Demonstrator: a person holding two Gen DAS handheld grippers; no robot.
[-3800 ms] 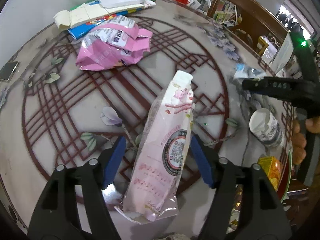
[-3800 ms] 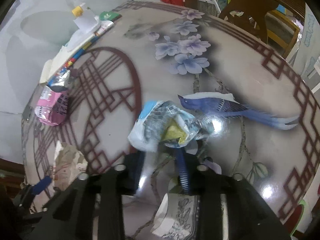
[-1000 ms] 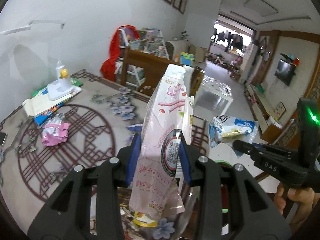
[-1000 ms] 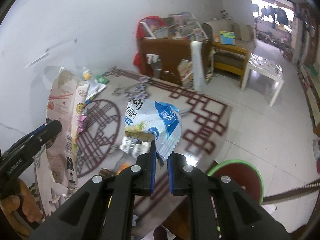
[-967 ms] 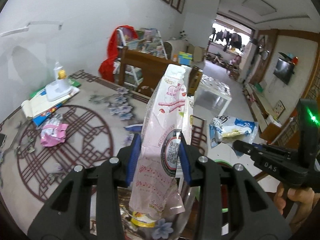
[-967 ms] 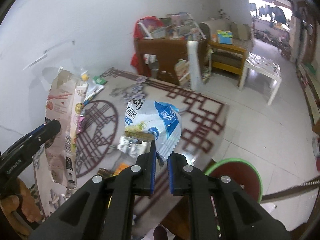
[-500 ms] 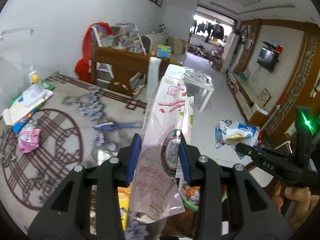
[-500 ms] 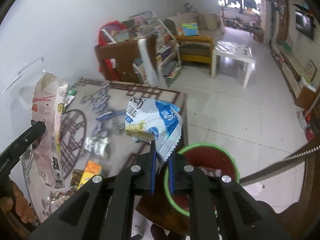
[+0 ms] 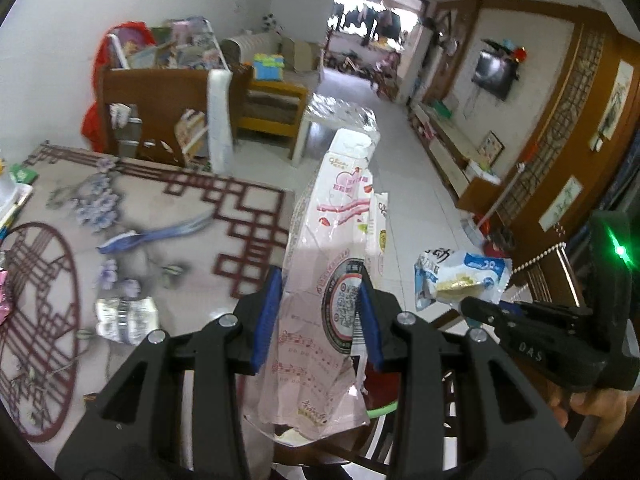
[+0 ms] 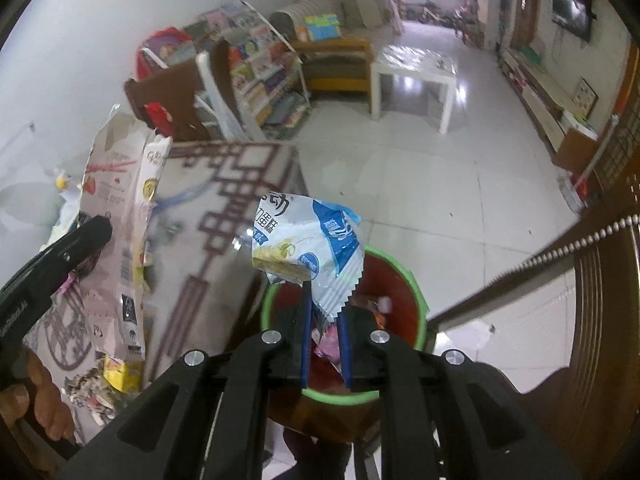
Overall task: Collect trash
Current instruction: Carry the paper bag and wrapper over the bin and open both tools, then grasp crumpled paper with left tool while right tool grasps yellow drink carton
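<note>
Wrappers ride clamped so I can drop both together: right gripper (image 10: 325,344) pinches the blue wrapper (image 10: 310,246) over the bin (image 10: 416,300), left gripper (image 9: 318,320) clenches the pink packet (image 9: 332,280).

A lived-in home: patterned dining table (image 9: 224,216), bookshelf (image 10: 260,68), wall television (image 9: 494,74), tiled floor (image 10: 420,184).

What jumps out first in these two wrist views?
The pink wrapper clamped upright in the left gripper, filling the middle of its view. Then the blue-white packet pinched in the right gripper, right above the green-rimmed bin on the floor by the table.
</note>
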